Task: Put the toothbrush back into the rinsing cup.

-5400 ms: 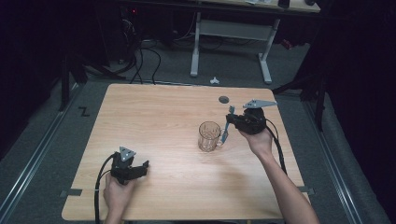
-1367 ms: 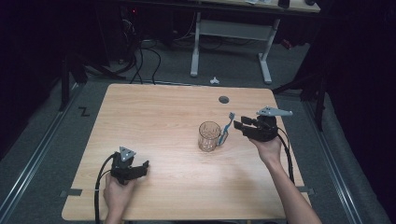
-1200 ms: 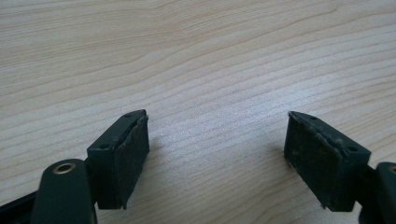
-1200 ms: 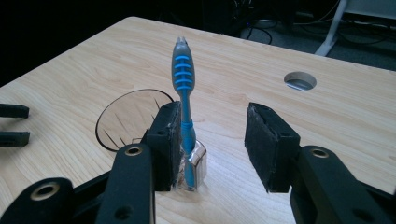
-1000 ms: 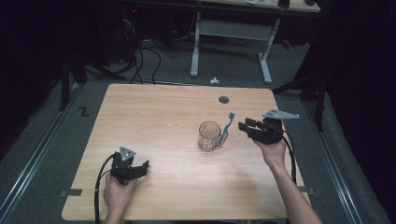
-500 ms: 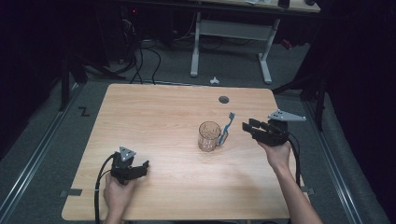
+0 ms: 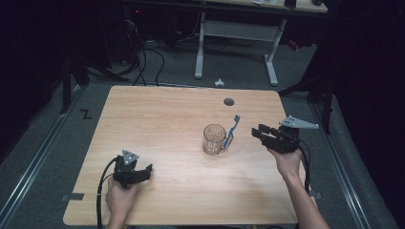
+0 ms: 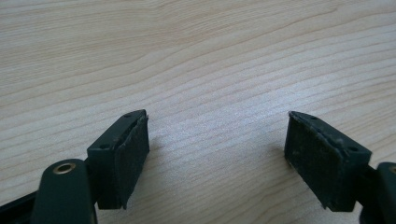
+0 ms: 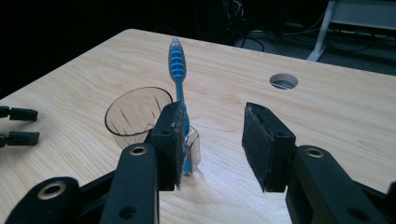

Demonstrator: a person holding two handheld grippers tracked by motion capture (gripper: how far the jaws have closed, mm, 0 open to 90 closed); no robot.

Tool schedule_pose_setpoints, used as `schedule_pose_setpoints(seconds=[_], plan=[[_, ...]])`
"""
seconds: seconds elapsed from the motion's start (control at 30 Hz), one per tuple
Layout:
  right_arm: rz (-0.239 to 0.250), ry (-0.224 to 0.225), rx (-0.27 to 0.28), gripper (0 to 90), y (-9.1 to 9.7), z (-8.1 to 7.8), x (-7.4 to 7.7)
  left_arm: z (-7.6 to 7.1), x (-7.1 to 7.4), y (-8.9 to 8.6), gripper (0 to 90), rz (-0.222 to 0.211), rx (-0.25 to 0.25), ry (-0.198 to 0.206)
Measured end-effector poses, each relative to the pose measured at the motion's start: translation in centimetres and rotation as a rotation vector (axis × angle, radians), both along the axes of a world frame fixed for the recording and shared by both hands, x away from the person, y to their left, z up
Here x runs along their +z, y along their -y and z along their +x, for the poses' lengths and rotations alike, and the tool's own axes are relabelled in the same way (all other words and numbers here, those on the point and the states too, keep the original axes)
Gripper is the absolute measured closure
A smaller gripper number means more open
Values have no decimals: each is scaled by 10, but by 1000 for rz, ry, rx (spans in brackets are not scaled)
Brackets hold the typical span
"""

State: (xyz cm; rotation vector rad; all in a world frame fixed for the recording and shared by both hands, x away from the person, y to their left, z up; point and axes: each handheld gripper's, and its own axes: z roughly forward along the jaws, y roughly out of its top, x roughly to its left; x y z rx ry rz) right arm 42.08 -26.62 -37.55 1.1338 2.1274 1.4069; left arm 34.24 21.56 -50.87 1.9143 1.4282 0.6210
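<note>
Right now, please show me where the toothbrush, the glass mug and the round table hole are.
toothbrush (image 9: 177, 63): right gripper view, on its blue upper end.
glass mug (image 7: 213, 139): high view, on its side wall.
table hole (image 7: 229, 101): high view, on its middle.

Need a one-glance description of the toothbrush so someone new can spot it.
Start at the wooden table and find the clear glass mug right of its middle. The toothbrush stands slanted through the mug's handle, on the side toward the right gripper. It is the one bright blue thing there, thin and ribbed at its upper end.
</note>
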Motion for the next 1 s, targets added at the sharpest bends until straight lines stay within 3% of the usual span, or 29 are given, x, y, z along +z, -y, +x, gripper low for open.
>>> schedule_pose_setpoints(seconds=[1.0], plan=[[44,-5,-25,594,19,-21,-12,0,0,0,225,1,0,0]])
